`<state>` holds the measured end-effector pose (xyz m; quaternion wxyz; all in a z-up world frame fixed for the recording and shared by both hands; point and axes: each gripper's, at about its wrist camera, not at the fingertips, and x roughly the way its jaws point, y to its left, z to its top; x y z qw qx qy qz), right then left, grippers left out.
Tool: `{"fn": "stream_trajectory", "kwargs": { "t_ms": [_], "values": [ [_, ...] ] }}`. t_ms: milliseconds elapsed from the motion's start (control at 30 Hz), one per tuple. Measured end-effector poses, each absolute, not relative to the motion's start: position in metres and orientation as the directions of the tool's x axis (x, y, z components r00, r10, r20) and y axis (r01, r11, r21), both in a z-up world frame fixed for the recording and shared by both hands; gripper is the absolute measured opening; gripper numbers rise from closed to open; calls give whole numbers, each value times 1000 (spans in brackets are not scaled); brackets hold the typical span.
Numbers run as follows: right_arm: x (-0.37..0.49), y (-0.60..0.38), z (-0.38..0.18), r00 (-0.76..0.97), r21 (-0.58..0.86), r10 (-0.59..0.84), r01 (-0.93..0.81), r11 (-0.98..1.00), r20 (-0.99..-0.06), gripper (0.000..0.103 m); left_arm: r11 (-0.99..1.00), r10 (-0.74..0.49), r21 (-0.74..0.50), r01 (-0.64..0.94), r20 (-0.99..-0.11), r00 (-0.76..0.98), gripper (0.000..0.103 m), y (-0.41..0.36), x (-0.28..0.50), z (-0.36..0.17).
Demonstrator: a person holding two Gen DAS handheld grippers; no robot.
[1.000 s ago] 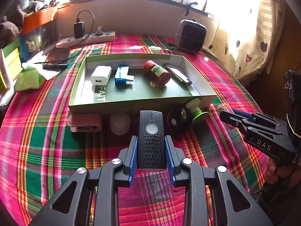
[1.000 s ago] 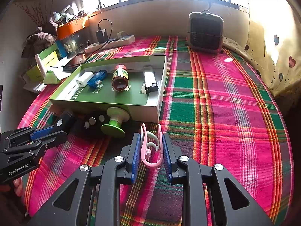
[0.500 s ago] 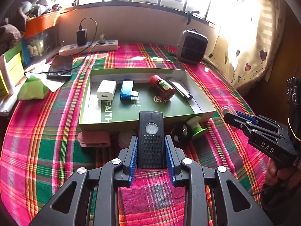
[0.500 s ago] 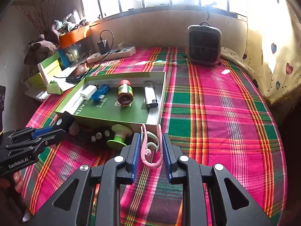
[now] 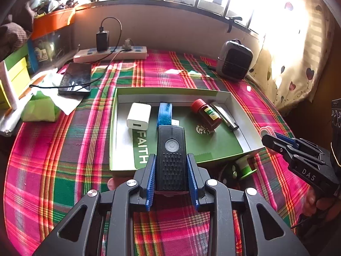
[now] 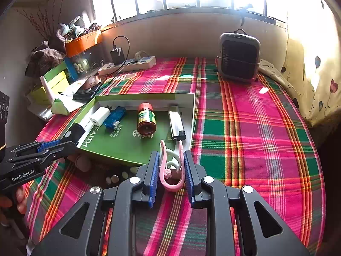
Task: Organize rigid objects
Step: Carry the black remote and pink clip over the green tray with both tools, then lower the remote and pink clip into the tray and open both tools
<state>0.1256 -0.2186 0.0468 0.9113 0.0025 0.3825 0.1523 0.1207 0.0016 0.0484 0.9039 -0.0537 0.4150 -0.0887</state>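
My left gripper (image 5: pixel 171 180) is shut on a black device with a power button (image 5: pixel 171 155) and holds it above the near edge of the green box (image 5: pixel 247 119). My right gripper (image 6: pixel 171 175) is shut on a pink clip (image 6: pixel 171 166), raised over the box's near right corner (image 6: pixel 192 115). In the box lie a white charger (image 5: pixel 139 118), a blue USB stick (image 5: pixel 165 114), a red-capped bottle (image 5: pixel 206 114) and a silver lighter (image 5: pixel 224 116). The right gripper shows at the right of the left wrist view (image 5: pixel 275 139); the left gripper shows at the left of the right wrist view (image 6: pixel 64 141).
A green spool (image 5: pixel 246 166) and a dark round object (image 5: pixel 228 171) lie on the plaid cloth (image 6: pixel 255 138) in front of the box. A phone (image 5: pixel 75 79), power strip (image 5: pixel 110 54) and small heater (image 5: pixel 234 60) stand at the back. Boxes and tissue sit at the left.
Both grippers have risen and moved forward with their objects, from the cloth in front of the box to over its near edge. The items in the box have not moved.
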Motion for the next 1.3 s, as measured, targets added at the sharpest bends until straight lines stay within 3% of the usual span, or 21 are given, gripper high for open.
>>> {"fn": "stream_trajectory", "kwargs": {
  "t_ms": [933, 1033, 1300],
  "values": [
    [167, -192, 27, 612, 104, 271, -294, 950, -743, 24, 984, -178, -146, 103, -764, 620, 26, 8, 164, 35],
    [169, -191, 25, 608, 100, 266, -294, 951, -748, 24, 985, -174, -144, 98, -770, 614, 19, 8, 167, 31],
    [174, -188, 19, 594, 91, 259, -297, 951, -762, 24, 986, -169, -138, 97, -770, 615, 19, 9, 171, 29]
  ]
}}
